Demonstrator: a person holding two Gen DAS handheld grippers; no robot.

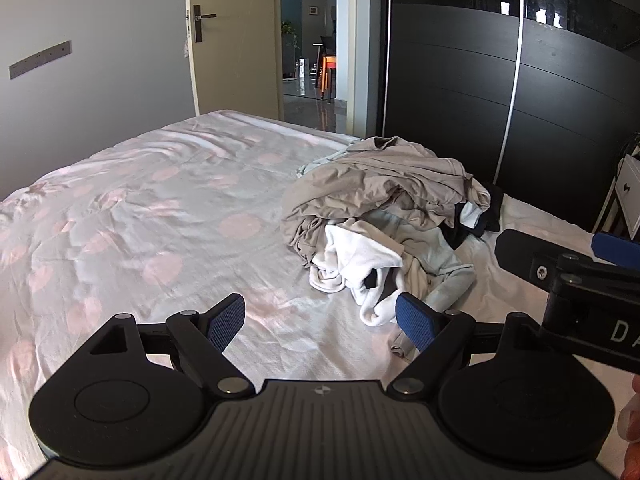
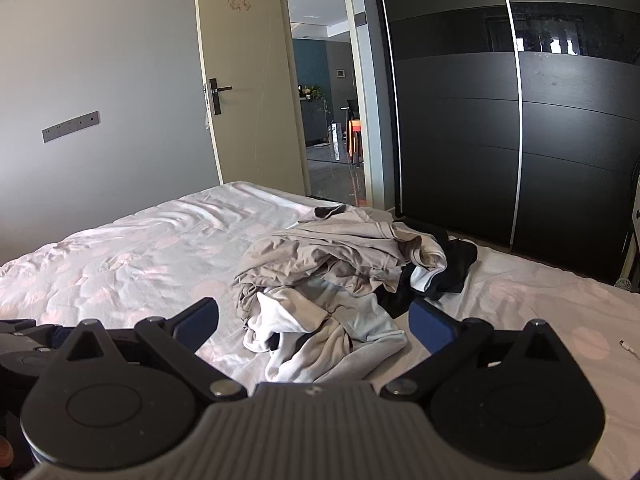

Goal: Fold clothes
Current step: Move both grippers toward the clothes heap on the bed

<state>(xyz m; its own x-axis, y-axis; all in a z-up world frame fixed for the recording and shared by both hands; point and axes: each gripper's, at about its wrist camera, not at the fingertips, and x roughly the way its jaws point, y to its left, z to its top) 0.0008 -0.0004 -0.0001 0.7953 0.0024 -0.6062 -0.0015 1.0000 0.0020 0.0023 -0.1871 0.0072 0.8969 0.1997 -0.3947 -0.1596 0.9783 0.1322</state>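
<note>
A heap of clothes lies on the bed: a beige garment on top, a white one at the front, pale grey and black pieces beside them. My left gripper hovers open just short of the heap, its blue pads empty; the right pad is over a trailing hem. In the right wrist view the same clothes heap lies ahead, and my right gripper stands wide open above its near edge, holding nothing. The right gripper's body shows at the left view's right side.
The bed has a pale sheet with pink dots and spreads wide to the left. A dark sliding wardrobe stands behind on the right, and an open door leads to a hallway. A small white cable end lies on the sheet at right.
</note>
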